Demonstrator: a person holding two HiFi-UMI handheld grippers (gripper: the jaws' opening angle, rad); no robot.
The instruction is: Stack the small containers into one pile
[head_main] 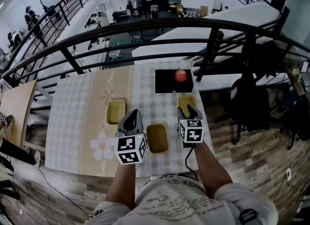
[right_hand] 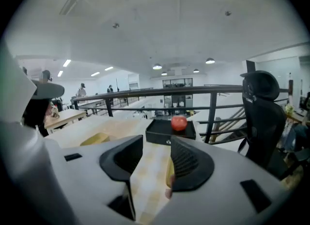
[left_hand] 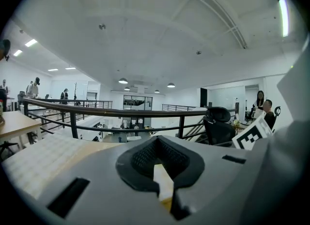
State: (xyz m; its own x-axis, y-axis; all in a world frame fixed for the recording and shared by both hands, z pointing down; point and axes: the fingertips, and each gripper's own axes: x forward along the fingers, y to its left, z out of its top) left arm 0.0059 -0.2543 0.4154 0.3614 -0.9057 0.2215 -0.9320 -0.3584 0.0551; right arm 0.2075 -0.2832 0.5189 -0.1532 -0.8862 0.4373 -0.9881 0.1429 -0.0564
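Three yellow containers lie apart on the table (head_main: pixel 72 122): left container (head_main: pixel 116 111), middle container (head_main: pixel 157 138), right container (head_main: pixel 184 101). They look light, stiff and thin-walled, probably best pinched by a rim. The left gripper (head_main: pixel 133 116) has its jaws together, empty. The right gripper (head_main: pixel 189 108) stands wide, empty, just before the right container.
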